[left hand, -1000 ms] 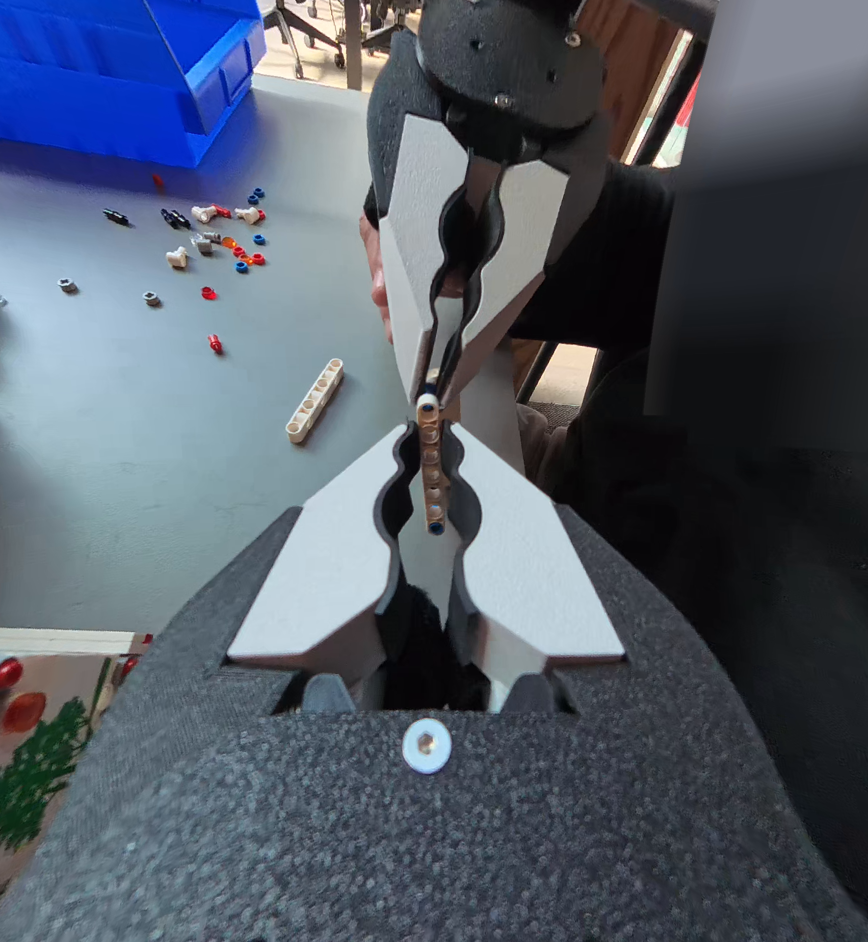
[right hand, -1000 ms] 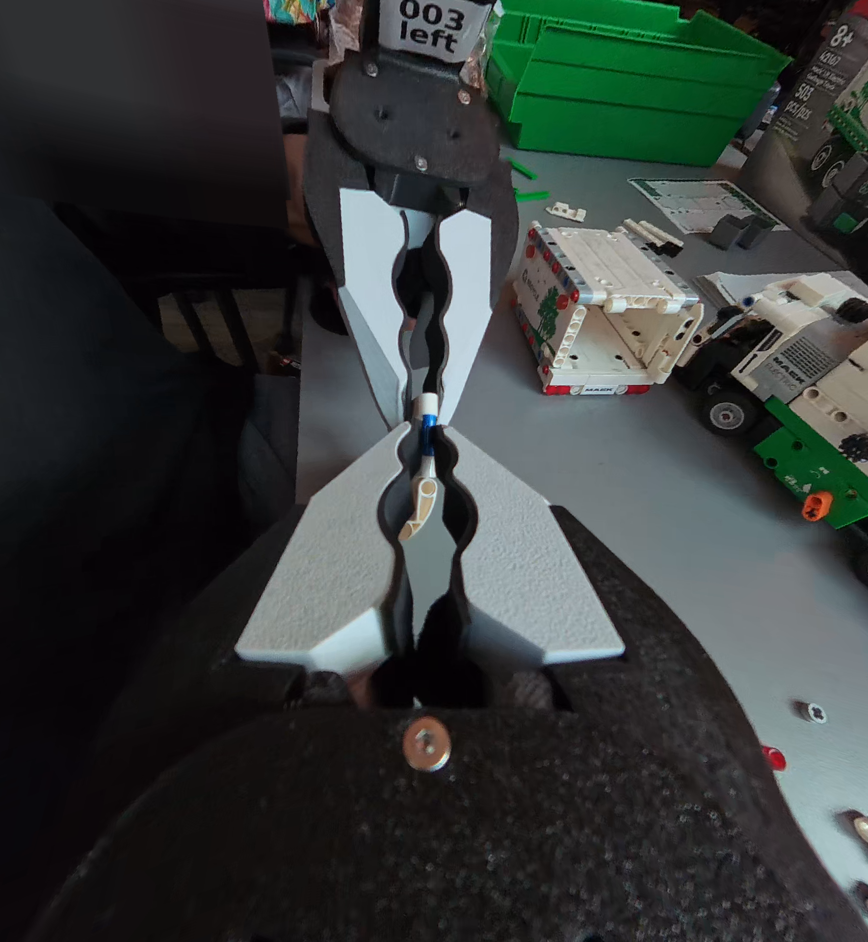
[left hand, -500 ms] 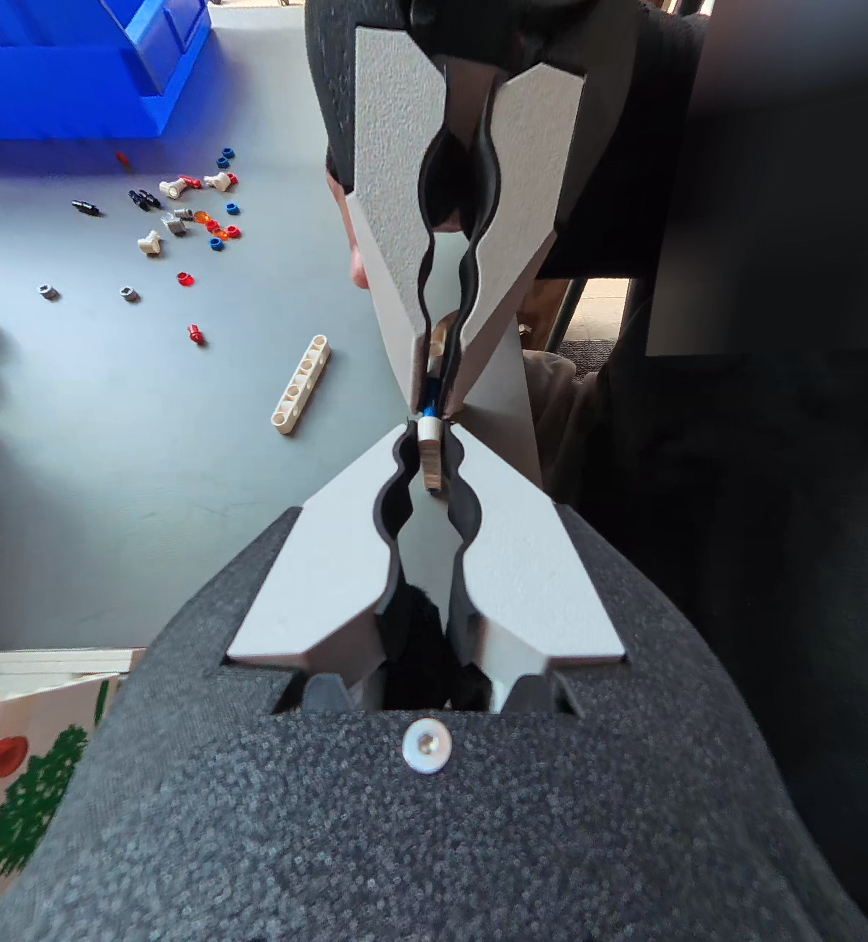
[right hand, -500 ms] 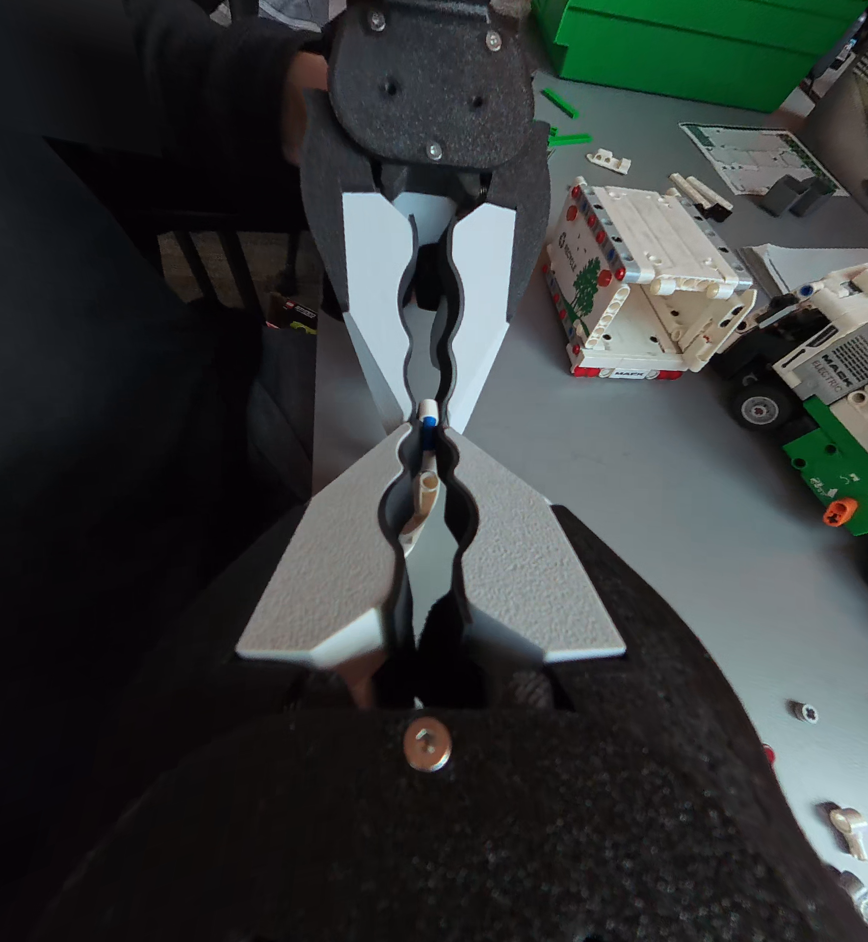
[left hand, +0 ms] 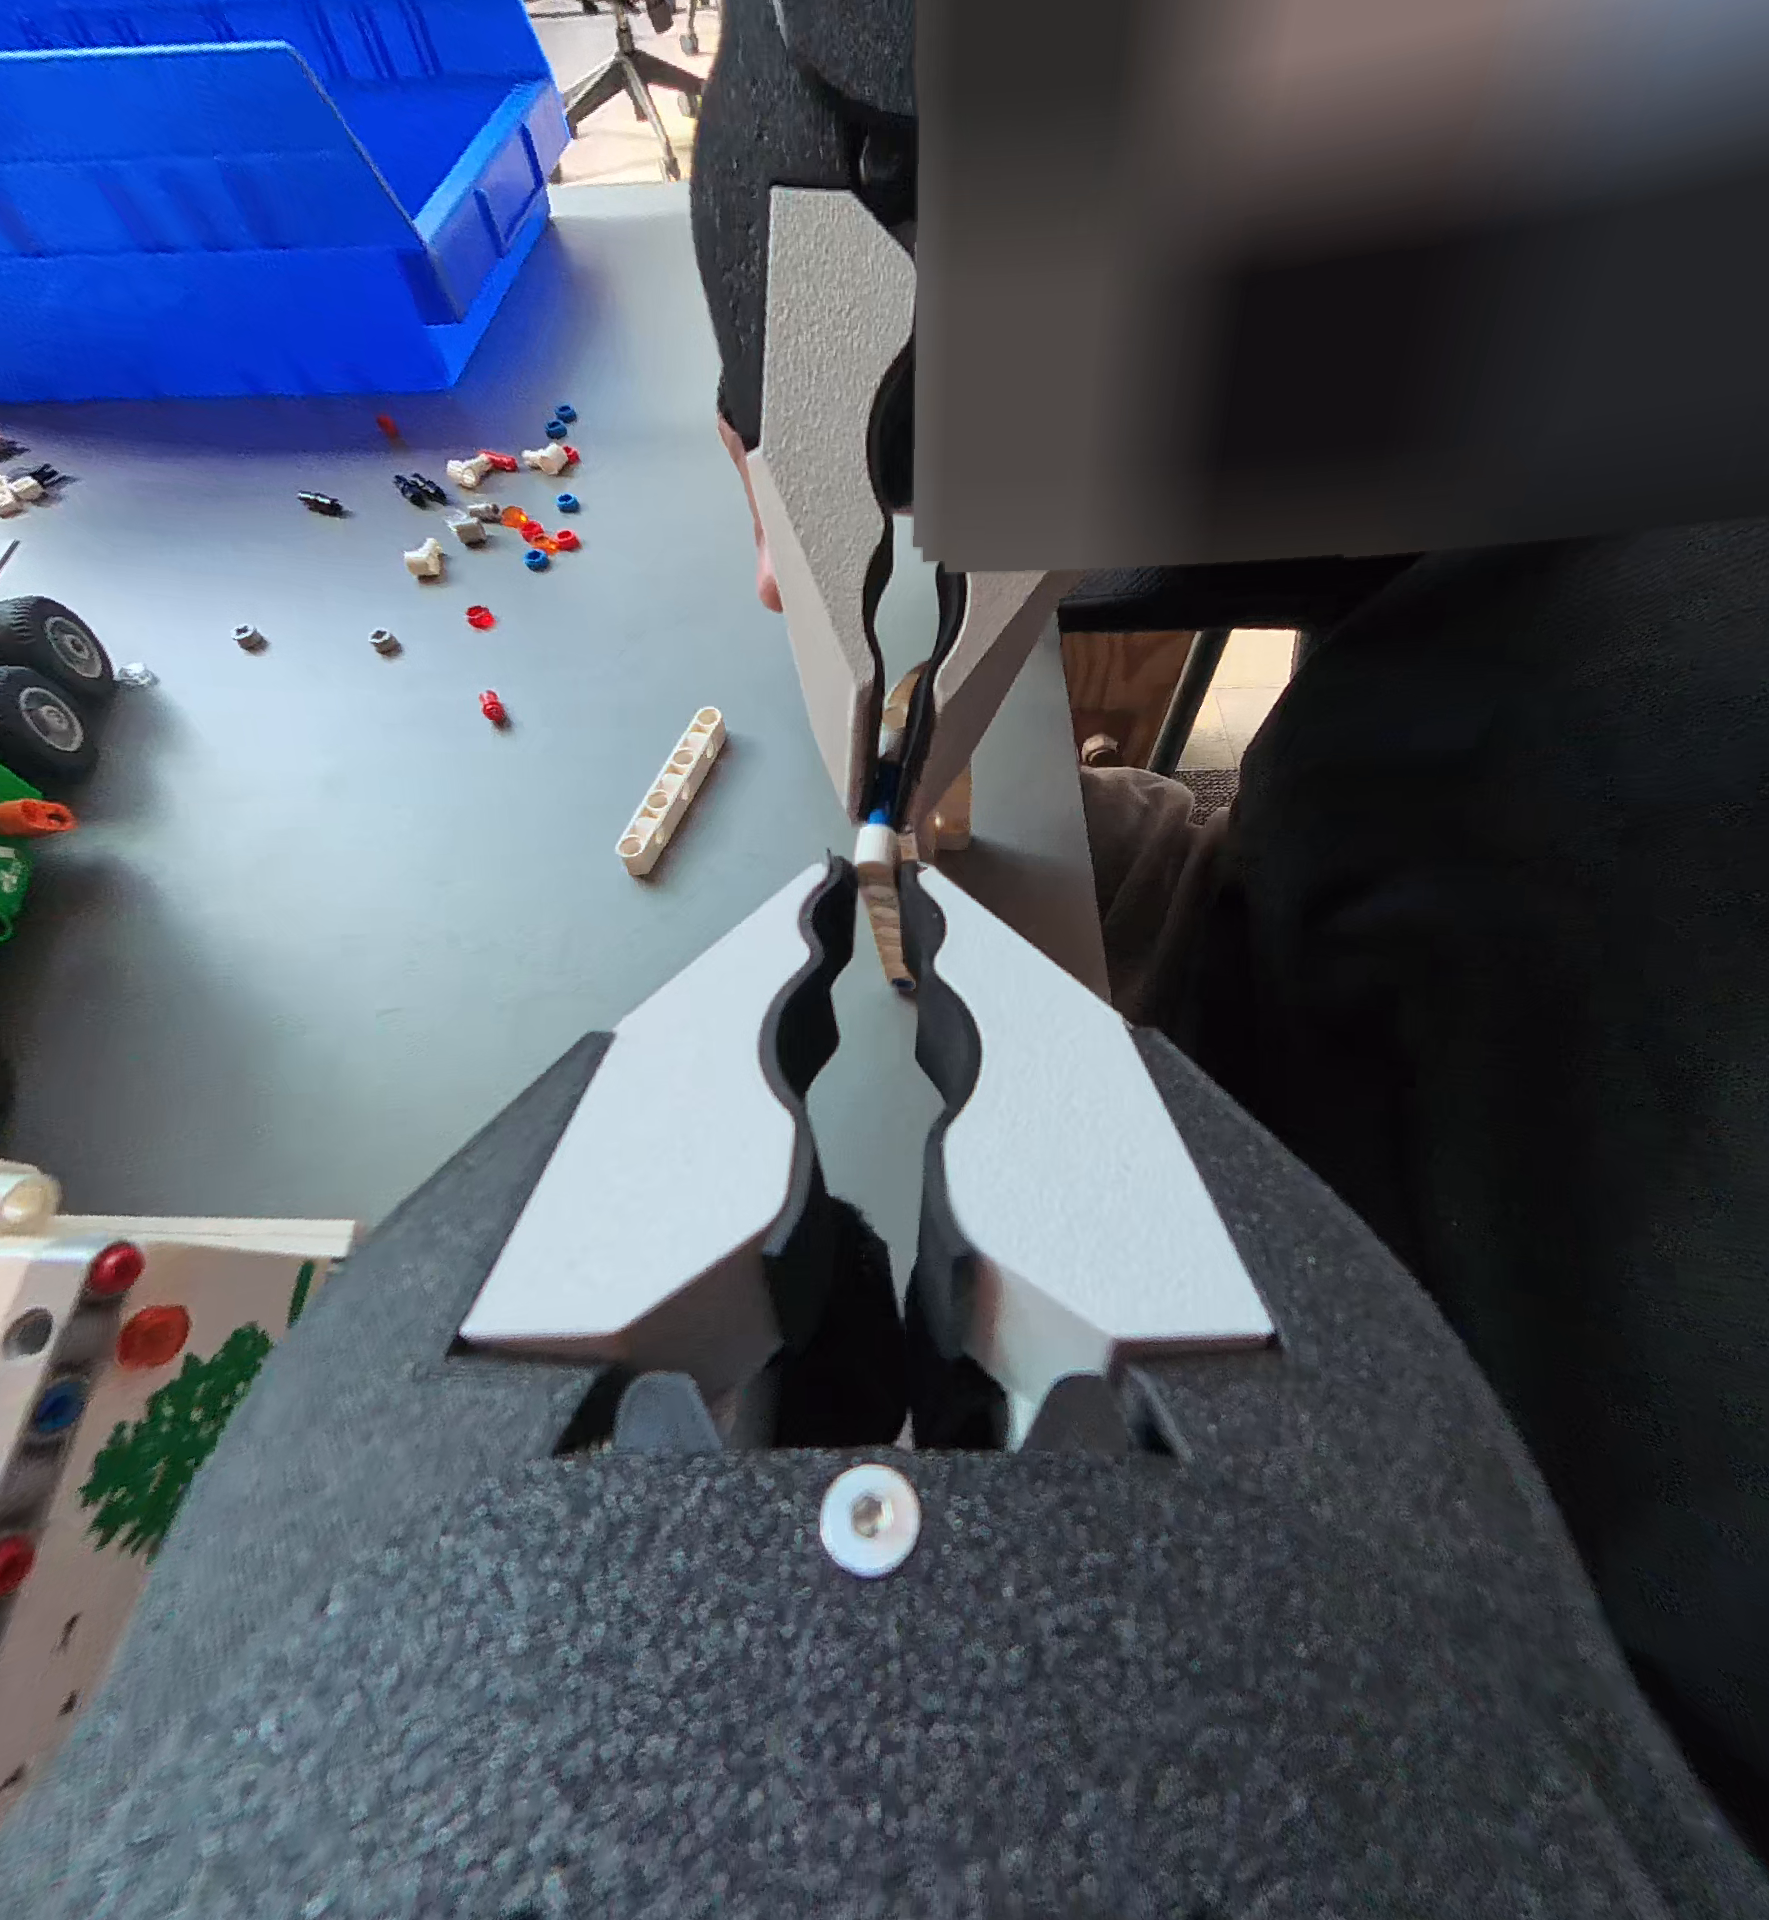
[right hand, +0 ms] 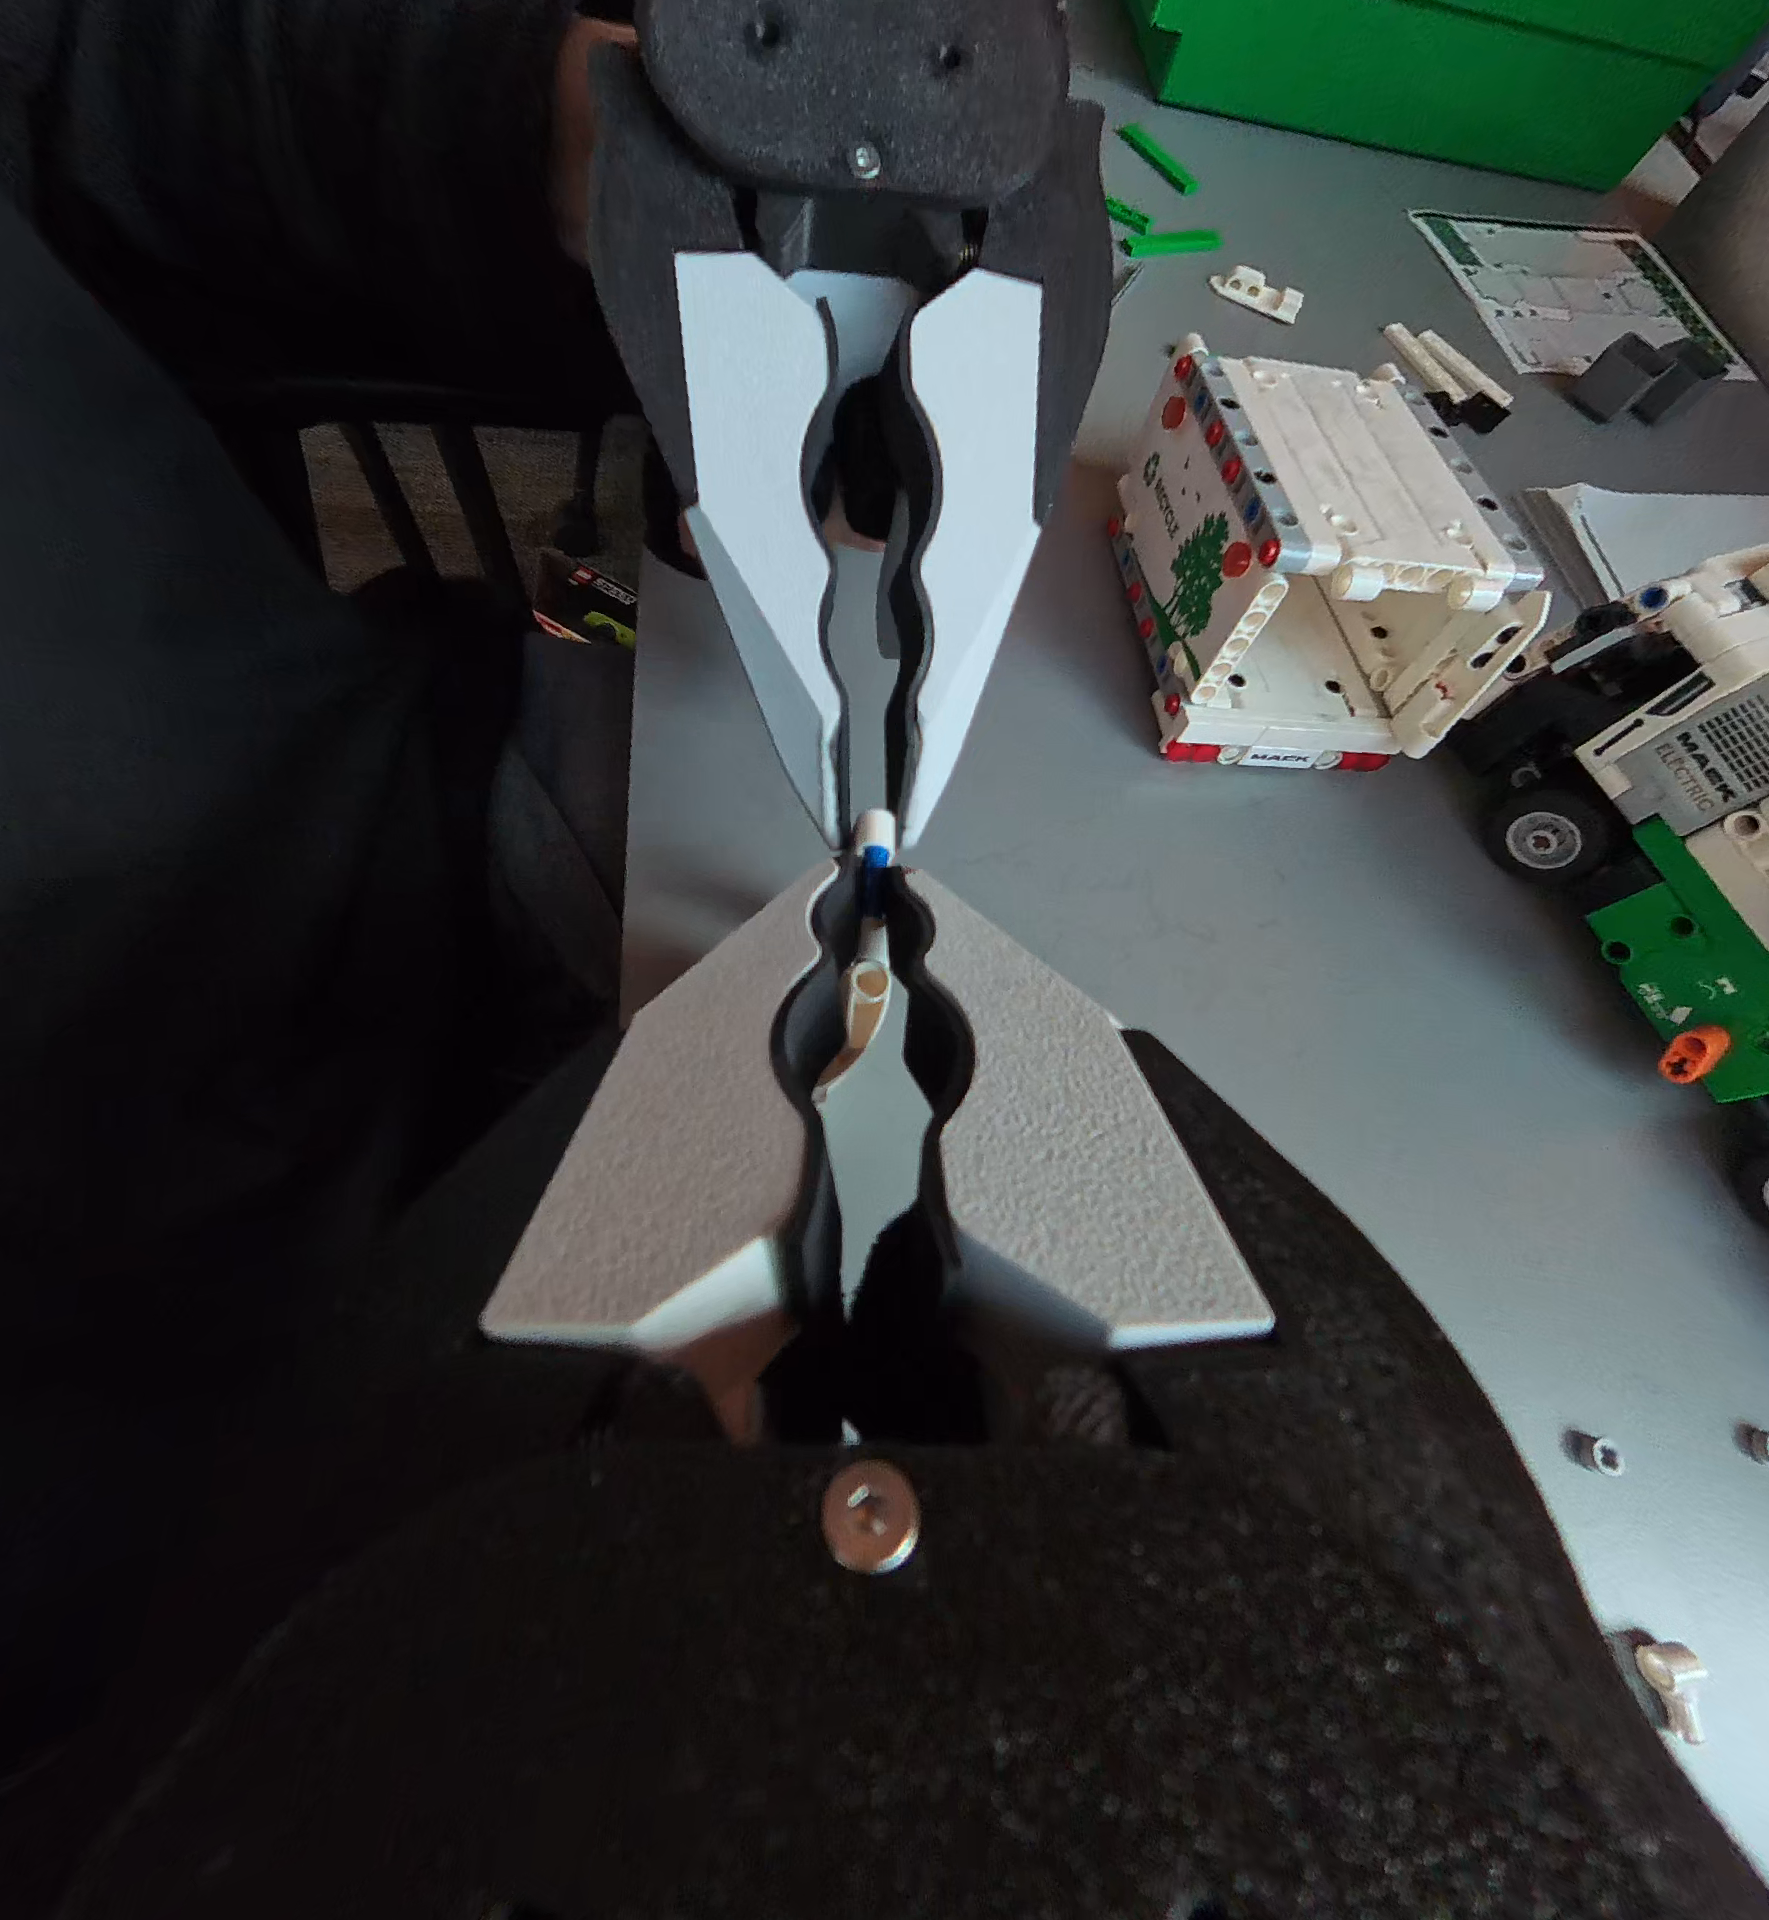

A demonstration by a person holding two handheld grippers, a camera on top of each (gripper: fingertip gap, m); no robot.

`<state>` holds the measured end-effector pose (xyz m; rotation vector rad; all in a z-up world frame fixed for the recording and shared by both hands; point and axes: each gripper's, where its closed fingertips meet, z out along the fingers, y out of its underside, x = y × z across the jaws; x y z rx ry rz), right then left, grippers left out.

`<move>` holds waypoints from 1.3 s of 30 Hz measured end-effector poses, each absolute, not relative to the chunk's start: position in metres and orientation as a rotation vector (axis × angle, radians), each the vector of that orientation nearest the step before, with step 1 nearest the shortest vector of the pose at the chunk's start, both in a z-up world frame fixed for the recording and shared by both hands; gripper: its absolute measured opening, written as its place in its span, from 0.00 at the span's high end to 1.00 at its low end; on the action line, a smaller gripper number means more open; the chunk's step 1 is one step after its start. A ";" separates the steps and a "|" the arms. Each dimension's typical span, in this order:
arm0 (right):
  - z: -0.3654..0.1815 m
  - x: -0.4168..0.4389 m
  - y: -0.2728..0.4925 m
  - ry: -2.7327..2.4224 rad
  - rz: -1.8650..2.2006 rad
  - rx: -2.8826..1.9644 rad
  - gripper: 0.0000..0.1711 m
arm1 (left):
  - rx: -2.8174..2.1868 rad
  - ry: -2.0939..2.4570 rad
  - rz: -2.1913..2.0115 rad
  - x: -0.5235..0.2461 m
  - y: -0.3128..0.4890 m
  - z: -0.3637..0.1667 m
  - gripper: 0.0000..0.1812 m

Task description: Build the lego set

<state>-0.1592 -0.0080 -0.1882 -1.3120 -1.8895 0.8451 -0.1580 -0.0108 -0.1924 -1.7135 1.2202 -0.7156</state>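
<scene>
Soft daylight, dim dark side, wide-angle warping, blurred edges

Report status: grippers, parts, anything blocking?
Left gripper shut on tan beam. Right gripper shut on curved tan piece. Tips meeting at blue pin. Nothing in the way.

Print on white truck body (right hand: 1316, 561), grey cab (right hand: 1711, 769) & instruction sheet (right hand: 1555, 281); wording left out.

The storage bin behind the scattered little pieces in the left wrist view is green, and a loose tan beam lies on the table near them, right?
Not quite: in the left wrist view that storage bin is blue, not green. The rest holds: a loose tan beam lies on the grey table near the scattered small pieces.
</scene>
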 end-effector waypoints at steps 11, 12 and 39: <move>-0.190 -0.159 -0.010 -1.944 0.802 -1.327 0.98 | -1.672 1.268 -0.694 -0.156 -0.012 -0.192 0.97; -0.190 -0.159 -0.009 -1.942 0.799 -1.325 0.98 | -1.671 1.268 -0.692 -0.156 -0.012 -0.192 0.97; -0.188 -0.153 0.020 -1.615 1.034 -1.495 0.95 | -1.703 1.061 -0.660 -0.160 0.011 -0.178 0.96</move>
